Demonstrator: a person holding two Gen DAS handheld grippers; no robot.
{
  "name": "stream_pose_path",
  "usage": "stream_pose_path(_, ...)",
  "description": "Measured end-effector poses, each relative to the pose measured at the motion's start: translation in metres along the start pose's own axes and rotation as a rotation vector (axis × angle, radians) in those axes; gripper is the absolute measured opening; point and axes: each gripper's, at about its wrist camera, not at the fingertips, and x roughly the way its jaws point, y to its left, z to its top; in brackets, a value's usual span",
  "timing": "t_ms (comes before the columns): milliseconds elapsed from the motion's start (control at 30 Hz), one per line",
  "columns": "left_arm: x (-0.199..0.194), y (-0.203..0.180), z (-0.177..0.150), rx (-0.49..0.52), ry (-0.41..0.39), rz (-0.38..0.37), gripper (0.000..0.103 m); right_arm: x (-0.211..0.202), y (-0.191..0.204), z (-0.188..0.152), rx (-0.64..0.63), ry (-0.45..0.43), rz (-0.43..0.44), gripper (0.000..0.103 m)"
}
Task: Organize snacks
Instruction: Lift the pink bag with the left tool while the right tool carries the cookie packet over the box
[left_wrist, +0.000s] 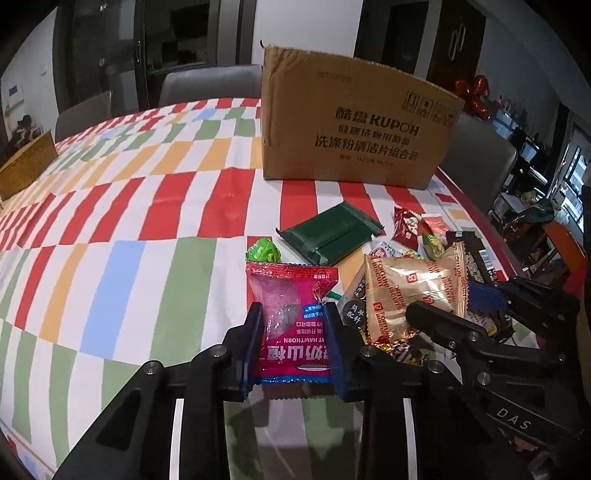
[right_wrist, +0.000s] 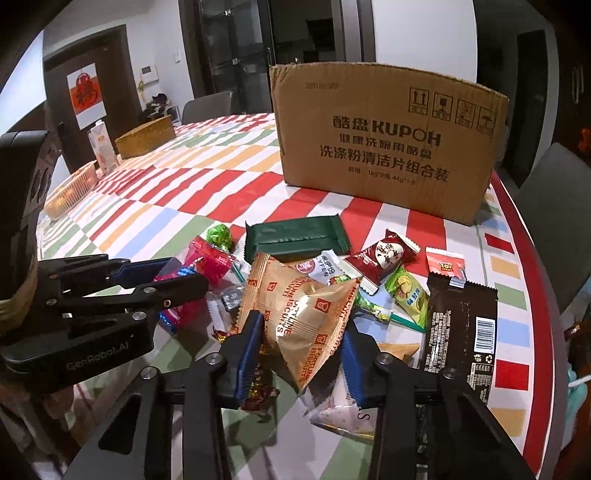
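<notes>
In the left wrist view, the left gripper (left_wrist: 293, 314) stands at the lower centre of the frame. Its two blue pads are pressed on both sides of a pink hawthorn packet (left_wrist: 291, 314), so it is grasping this packet. Behind the packet, a green wrapped candy (left_wrist: 263, 251) lies on the checked tablecloth (left_wrist: 129, 229), and a dark green pouch (left_wrist: 330, 234) lies a little higher in the frame. A cardboard box (left_wrist: 354, 122) stands upright in the upper centre. At the right, the right gripper (left_wrist: 448, 299) reaches into the snack pile at a golden biscuit bag (left_wrist: 413, 291).

In the right wrist view, the right gripper (right_wrist: 301, 339) is at the lower centre, and its pads are clenched on the golden biscuit bag (right_wrist: 303, 317), which is pinched between them. At the left of the frame, the left gripper (right_wrist: 162, 277) holds the pink hawthorn packet (right_wrist: 207, 266). At the right of the bag lie a dark red candy (right_wrist: 380, 258), a black bar wrapper (right_wrist: 458, 325) and a small red-and-white packet (right_wrist: 445, 262). The dark green pouch (right_wrist: 295, 236) lies just behind the bag, and the cardboard box (right_wrist: 388, 140) stands in the upper centre.
</notes>
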Motion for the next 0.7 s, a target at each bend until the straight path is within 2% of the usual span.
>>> stream_pose_path(367,-0.035,-0.006,0.006,0.0,-0.076,0.005,0.032,-0.028,0.006,0.008,-0.009,-0.088,-0.007,0.039)
stream_pose_path(700,-0.065,-0.019,0.03,0.034,-0.177,0.003,0.032,-0.061,0.0,0.024,-0.011,-0.186,-0.033,0.039)
